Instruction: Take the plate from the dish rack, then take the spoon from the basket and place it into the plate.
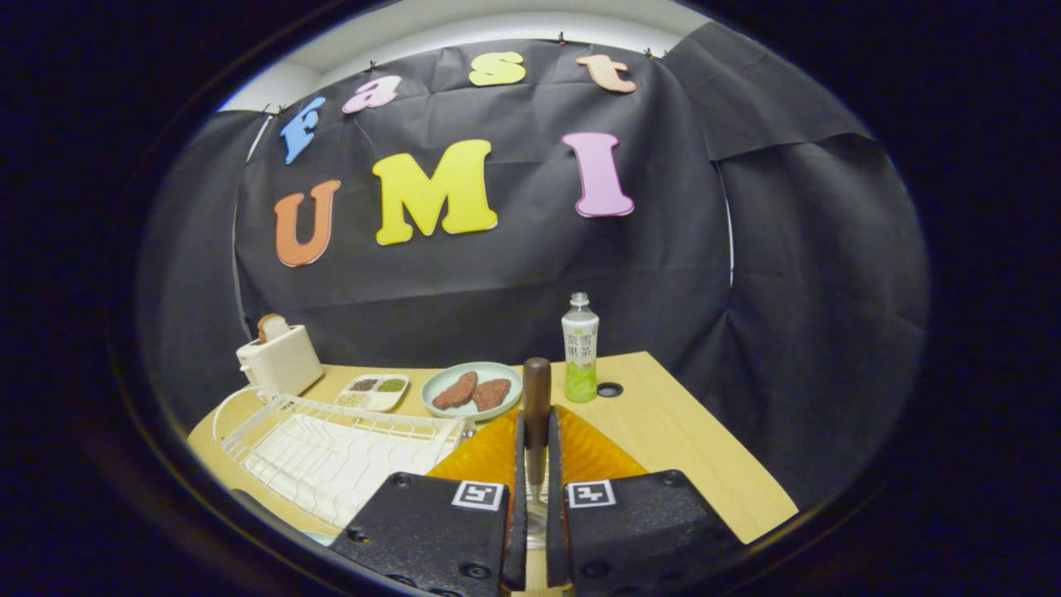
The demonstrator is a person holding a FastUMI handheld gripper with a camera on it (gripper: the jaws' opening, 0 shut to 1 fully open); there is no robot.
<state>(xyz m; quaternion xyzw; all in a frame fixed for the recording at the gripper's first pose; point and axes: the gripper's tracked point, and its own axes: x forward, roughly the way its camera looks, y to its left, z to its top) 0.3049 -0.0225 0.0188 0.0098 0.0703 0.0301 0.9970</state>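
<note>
A white toaster (280, 358) with a bread slice (267, 326) in its slot is seen at the counter's (688, 439) far corner. Near it, a divided tray (372, 392) of seasonings, a pale green dish (472, 390) bearing two brown patties, and an upright tea bottle (580, 347) are noted.

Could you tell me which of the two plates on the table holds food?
The pale green plate beyond the fingers carries two brown pieces; the orange plate under the gripped spoon holds none.
</note>
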